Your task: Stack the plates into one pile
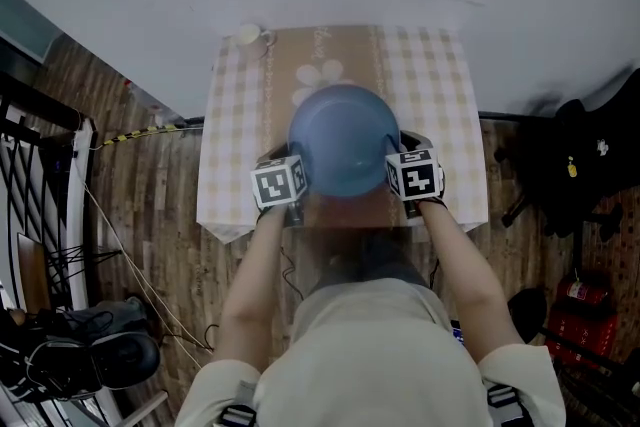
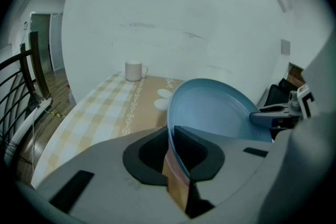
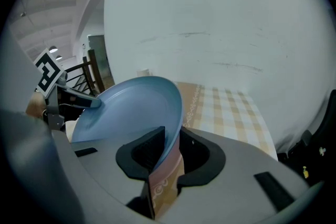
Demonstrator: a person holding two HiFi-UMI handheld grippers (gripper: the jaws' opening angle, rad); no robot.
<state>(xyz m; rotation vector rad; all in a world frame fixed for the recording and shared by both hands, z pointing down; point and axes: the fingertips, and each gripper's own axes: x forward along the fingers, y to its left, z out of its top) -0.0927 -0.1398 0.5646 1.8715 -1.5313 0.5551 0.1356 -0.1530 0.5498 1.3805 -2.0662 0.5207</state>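
A person holds one blue plate (image 1: 344, 140) between two grippers above the near half of a table (image 1: 440, 75) covered in a checked cloth with a brown band down the middle. The left gripper (image 1: 300, 177) has the plate's left rim and the right gripper (image 1: 393, 170) has the opposite rim, so the plate hangs between them. In the left gripper view the jaws are nearly together, pinching the thin blue rim, and the plate slopes up and away to the right, where the other gripper's tip shows on its far edge. In the right gripper view the jaws stand a little wider and also clamp the rim, with the patterned cloth showing through the gap below. The plate looks to be off the cloth, though the head view does not show this clearly. A white mug (image 1: 248, 34) stands at the far left corner of the table, well apart from the plate.
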